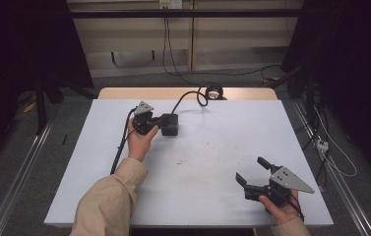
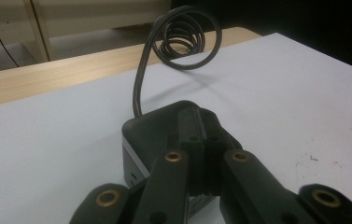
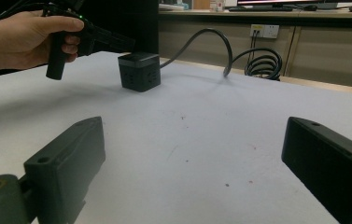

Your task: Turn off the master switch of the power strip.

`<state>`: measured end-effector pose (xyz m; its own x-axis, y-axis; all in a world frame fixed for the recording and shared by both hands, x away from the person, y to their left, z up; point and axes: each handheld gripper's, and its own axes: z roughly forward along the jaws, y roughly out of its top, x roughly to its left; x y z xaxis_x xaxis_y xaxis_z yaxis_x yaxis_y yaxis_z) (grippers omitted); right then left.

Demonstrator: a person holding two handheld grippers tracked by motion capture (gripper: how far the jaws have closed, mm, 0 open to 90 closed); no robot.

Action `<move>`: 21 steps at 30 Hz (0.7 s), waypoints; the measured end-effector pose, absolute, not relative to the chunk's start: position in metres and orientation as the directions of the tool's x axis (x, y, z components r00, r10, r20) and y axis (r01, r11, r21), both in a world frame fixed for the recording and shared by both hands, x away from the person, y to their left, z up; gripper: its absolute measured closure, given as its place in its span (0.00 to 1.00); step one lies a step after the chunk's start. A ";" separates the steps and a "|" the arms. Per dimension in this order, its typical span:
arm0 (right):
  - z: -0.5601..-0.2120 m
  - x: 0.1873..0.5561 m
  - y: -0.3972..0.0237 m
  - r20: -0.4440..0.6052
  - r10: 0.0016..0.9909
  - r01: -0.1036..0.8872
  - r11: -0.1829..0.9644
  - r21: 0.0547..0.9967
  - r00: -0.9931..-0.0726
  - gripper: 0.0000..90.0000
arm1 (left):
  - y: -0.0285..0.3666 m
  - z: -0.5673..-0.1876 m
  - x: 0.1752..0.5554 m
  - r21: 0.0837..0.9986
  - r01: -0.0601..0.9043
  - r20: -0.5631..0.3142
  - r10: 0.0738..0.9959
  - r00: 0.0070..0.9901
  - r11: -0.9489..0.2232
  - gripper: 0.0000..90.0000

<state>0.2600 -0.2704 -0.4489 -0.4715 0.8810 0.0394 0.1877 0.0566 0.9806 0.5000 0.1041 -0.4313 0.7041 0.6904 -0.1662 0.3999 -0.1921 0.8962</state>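
A small black cube-shaped box sits on the white worktop, toward its far left part, with a lighter band along its upper edge and small holes on its side, as the right gripper view shows. A thick black cable leaves the box, arches above the worktop and ends in a tight coil lying at the far edge, where a strip of bare wood shows beyond the white sheet. The left claw meets the box from the left; in the left gripper view its jaws are pressed together, flat against each other, and rest on the top of the box at its near edge, so the claw is clenched rather than wrapped around the box's sides, and whether anything is pinched between the jaws cannot be told. The left hand grips that gripper's handle from below, the forearm in a tan sleeve reaching diagonally up from the near edge. The right claw is well apart from the box, near the worktop's near right corner, its jaws spread wide and pointing up-left toward the middle, with nothing between them. The right hand holds it low at the near edge, with the grey three-cornered plate on top.
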 end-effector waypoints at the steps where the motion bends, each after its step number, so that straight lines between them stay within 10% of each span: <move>1: -0.449 0.260 -0.270 0.040 0.881 0.188 0.057 0.981 -0.472 0.06 | 0.104 -0.432 0.500 0.896 0.401 -0.169 0.689 0.705 -0.191 1.00; 21: -0.449 0.260 -0.271 0.040 0.881 0.190 0.057 0.980 -0.471 0.06 | 0.098 -0.435 0.503 0.892 0.404 -0.162 0.692 0.703 -0.201 1.00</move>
<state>0.2597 -0.2706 -0.4489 -0.4706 0.8814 0.0400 0.1897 0.0568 0.9802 0.5026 0.0984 -0.4351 0.7032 0.6922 -0.1621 0.4039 -0.2013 0.8924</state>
